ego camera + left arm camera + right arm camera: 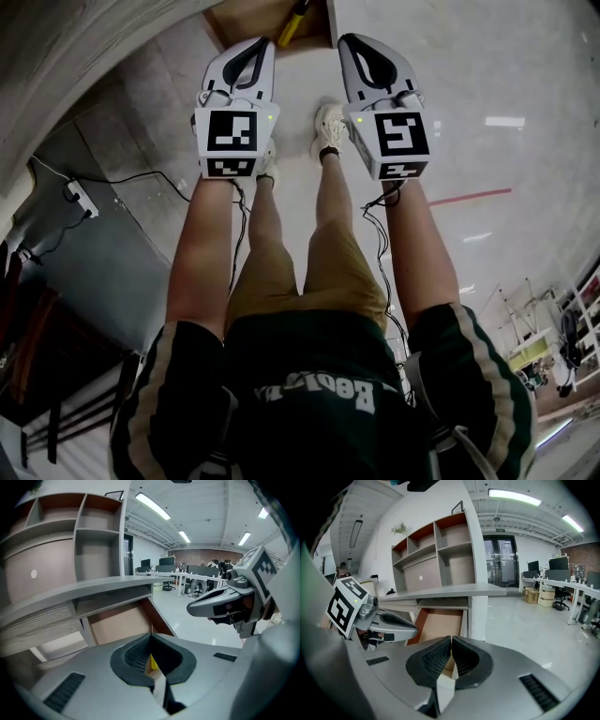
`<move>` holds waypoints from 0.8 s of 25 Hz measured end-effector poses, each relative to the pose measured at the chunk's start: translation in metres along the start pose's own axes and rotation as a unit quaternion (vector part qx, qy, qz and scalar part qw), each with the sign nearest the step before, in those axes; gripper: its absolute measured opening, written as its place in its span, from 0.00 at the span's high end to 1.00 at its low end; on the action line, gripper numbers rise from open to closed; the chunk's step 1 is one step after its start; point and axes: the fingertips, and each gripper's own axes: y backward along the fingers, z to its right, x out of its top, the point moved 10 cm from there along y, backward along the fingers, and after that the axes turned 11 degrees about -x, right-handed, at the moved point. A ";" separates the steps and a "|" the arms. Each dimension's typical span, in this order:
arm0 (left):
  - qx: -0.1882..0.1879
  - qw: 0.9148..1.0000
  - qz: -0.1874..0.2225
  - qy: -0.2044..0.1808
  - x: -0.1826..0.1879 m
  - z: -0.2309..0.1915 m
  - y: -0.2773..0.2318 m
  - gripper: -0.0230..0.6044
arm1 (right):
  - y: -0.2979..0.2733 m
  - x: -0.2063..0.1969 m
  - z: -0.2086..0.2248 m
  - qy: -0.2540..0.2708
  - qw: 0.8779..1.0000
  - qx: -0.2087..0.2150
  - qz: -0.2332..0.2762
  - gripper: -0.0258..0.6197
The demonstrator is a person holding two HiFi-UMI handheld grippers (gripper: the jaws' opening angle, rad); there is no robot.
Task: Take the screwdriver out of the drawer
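An open drawer [246, 17] with a bare wooden floor shows at the top of the head view, and a yellow-handled screwdriver [293, 21] lies in it. My left gripper [259, 44] and right gripper [350, 41] are held side by side just short of the drawer's front, both shut and holding nothing. In the left gripper view the shut gripper [151, 637] points at the drawer [119, 623], and a yellow sliver of the screwdriver [151, 663] shows behind the pads. The right gripper [451, 640] in its own view faces the same drawer [440, 623].
A desk top [450, 591] overhangs the drawer, with an open shelf unit [440, 550] above it. A power strip [77, 194] with cables lies on the floor to the left, near dark wooden furniture [37, 356]. Office desks and chairs [562, 588] stand far right.
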 end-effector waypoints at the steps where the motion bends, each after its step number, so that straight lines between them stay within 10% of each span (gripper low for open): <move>1: 0.002 1.000 -0.005 0.001 0.001 0.000 -0.002 0.94 | 0.000 0.001 0.001 0.001 1.000 0.001 0.000 0.91; 20: 0.019 0.981 -0.193 0.023 -0.009 -0.011 -0.126 0.78 | -0.046 -0.011 0.055 -0.013 1.000 0.004 -0.020 0.91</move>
